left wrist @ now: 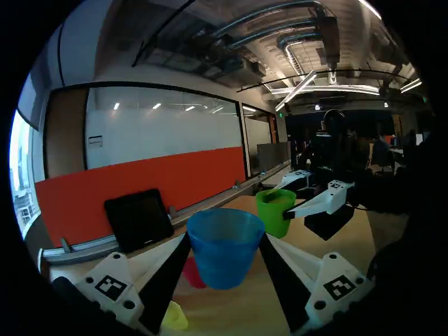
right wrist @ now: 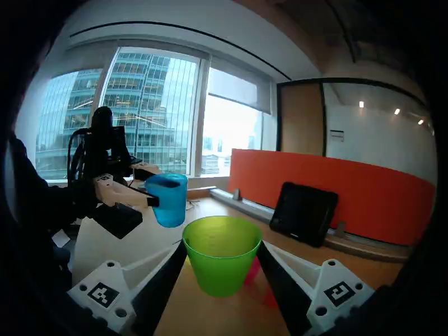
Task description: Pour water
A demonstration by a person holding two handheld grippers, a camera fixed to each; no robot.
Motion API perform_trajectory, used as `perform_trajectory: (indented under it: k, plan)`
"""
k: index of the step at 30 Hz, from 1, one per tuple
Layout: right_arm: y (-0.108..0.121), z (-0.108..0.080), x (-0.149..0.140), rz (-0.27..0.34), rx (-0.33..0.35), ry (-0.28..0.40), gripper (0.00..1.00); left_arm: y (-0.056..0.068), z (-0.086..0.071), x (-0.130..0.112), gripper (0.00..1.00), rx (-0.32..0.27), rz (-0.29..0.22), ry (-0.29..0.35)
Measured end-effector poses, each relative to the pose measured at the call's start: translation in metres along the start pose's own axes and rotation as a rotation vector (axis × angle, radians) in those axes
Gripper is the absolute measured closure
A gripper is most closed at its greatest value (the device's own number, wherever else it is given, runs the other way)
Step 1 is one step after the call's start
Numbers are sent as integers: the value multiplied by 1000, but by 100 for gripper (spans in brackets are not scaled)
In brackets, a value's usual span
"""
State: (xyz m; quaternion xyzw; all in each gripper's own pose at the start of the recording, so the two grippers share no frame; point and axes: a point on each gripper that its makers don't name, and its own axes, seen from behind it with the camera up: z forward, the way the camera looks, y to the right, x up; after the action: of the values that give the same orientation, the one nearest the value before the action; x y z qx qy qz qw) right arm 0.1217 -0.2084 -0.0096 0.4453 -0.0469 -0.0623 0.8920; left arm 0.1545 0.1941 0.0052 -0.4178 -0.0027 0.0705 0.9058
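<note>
At the far left of the left gripper view, a black tablet [left wrist: 139,219] leans against an orange wall panel [left wrist: 168,179] at the back edge of the wooden table [left wrist: 246,308]. To its right and lower in the frame, a yellow object [left wrist: 175,316] and a red cup [left wrist: 193,273] sit between the near fingers; the yellow object is too cropped to identify. At centre, the left gripper [left wrist: 225,241] clamps a blue cup [left wrist: 225,255]: both fingers [left wrist: 168,274] press on its sides and the cup stands upright, mouth up. Just right of it and farther off, a green cup [left wrist: 275,211] is upright in the grip of the right gripper [left wrist: 280,208], one white finger on either side of the cup. The two cups are near each other but apart.

At the left of the right gripper view, before a large window [right wrist: 151,106], the left gripper [right wrist: 162,196] holds the blue cup [right wrist: 168,199] upright and apparently clear of the table [right wrist: 224,313]. At centre, the right gripper [right wrist: 222,246] grasps the green cup [right wrist: 223,255]: both fingers [right wrist: 280,280] bear on its walls and its open mouth faces up. A red shape [right wrist: 253,269] shows just behind the cup on its right. Farther right, the tablet [right wrist: 304,213] stands against the orange panel [right wrist: 364,190].

Whether either cup contains water cannot be determined.
</note>
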Motion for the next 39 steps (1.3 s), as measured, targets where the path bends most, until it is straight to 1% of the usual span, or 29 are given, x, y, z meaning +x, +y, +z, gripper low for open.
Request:
perform_trajectory:
  k: [6,24,32,39]
  plan:
    - [-5,4,-2,-6,11,4,9,-4,-4,15,14,17,58,16]
    - [-26,21,-5,-19,47,15,9,-22,-9,57,14,114,303,53]
    - [-37,31,-6,-22,68,21,9,-30,-11,71,14,150,394,56]
    - [-46,40,-5,-11,86,35,9,-36,-10,80,14,176,475,47]
